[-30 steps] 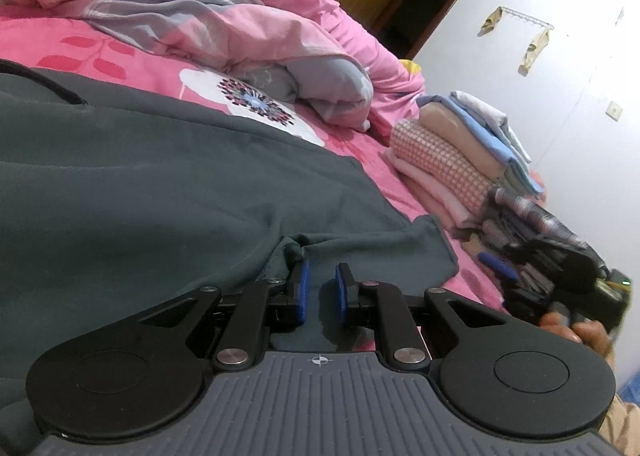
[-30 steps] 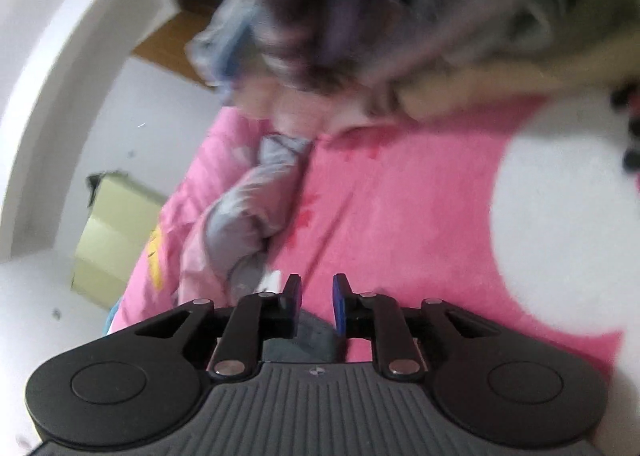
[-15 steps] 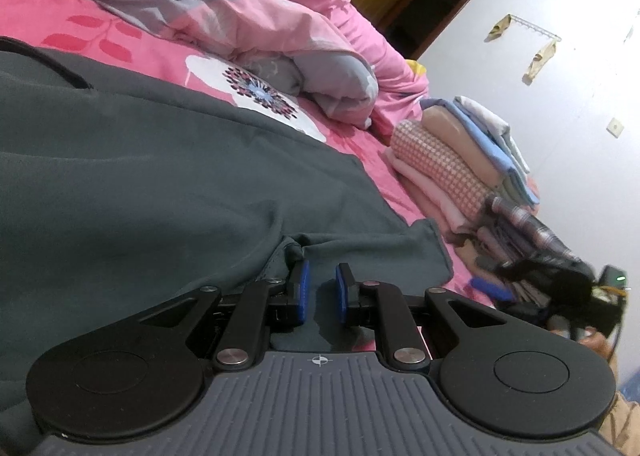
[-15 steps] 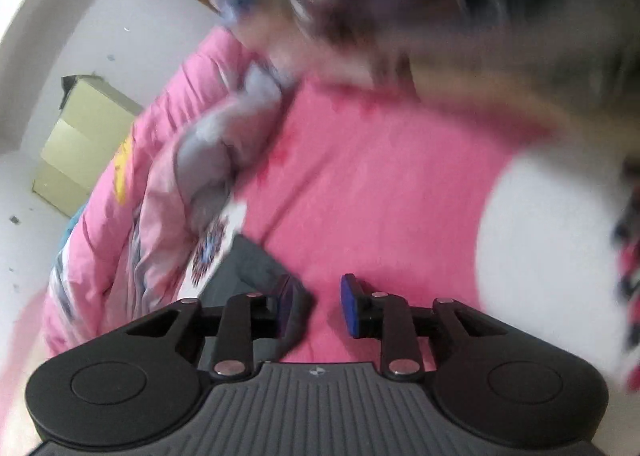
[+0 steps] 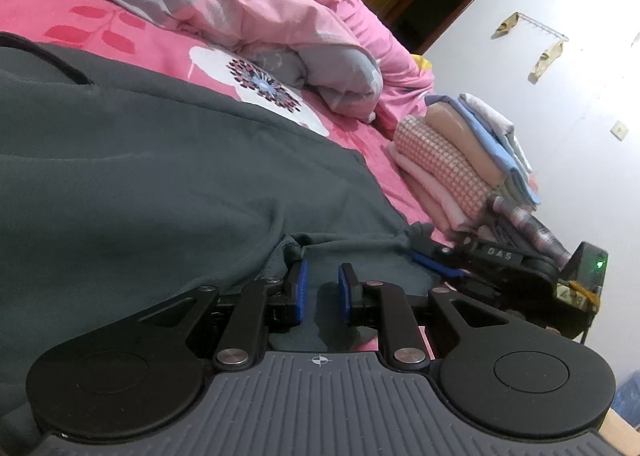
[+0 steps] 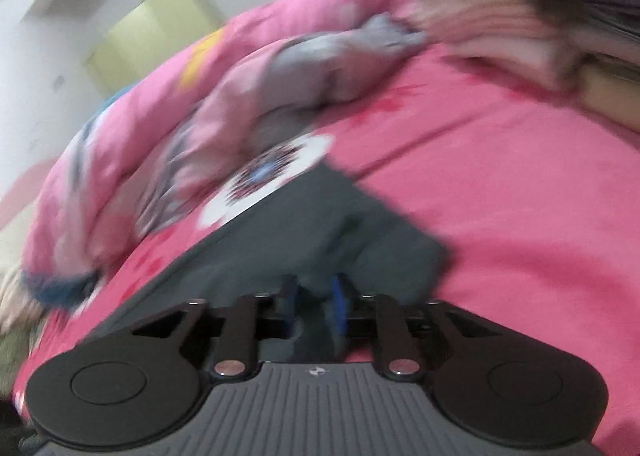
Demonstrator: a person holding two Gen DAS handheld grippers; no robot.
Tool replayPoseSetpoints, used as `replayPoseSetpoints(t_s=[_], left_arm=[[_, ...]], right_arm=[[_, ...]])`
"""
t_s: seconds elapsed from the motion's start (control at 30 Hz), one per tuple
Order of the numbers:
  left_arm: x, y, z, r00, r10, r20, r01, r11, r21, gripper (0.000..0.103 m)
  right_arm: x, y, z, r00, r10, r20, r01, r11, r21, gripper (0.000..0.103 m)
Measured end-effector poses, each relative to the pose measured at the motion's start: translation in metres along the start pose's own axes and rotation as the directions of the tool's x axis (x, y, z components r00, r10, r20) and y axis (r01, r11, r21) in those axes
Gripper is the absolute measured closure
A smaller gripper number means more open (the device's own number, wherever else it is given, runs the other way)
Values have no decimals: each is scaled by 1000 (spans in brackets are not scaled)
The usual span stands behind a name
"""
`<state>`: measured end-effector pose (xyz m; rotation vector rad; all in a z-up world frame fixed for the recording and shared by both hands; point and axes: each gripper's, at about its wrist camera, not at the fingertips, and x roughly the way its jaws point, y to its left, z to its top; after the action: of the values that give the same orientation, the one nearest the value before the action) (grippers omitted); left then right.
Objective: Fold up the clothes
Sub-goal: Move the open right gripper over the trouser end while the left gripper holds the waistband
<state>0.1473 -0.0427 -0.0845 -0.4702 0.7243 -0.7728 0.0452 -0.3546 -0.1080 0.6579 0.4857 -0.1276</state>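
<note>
garment (image 5: 168,176) on bed (image 5: 132,52), quilt (image 5: 240,4) behind; stack of folded clothes (image 5: 452,160) right

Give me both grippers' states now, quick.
Left gripper: narrow gap over the grey garment; grip cannot be told.
Right gripper: jaws just closing, garment corner between them; grip cannot be told.

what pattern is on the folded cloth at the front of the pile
Small pink and white checks on the folded cloth, clearest in the left wrist view.

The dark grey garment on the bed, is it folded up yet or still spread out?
Mostly spread: the dark grey garment lies wide across the pink bedsheet, only its near corner bunched.
</note>
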Motion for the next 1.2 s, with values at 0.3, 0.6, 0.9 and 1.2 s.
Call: replayPoseSetpoints(t_s=[0.3, 0.6, 0.9, 1.2], left_arm=[[1, -3, 2, 1000, 23, -13, -24, 1000, -11, 84], [1, -15, -1, 997, 79, -11, -78, 995, 66, 84], [3, -26, -2, 990, 140, -15, -137, 983, 119, 84], [4, -33, -5, 984, 176, -11, -172, 973, 155, 83]], right_arm=[[-40, 39, -9, 988, 57, 144, -25, 976, -217, 87], [16, 50, -28, 993, -119, 16, 117, 930, -350, 88], [19, 54, -33, 991, -131, 33, 134, 921, -365, 85], [-12, 53, -26, 994, -101, 45, 109, 965, -237, 61]])
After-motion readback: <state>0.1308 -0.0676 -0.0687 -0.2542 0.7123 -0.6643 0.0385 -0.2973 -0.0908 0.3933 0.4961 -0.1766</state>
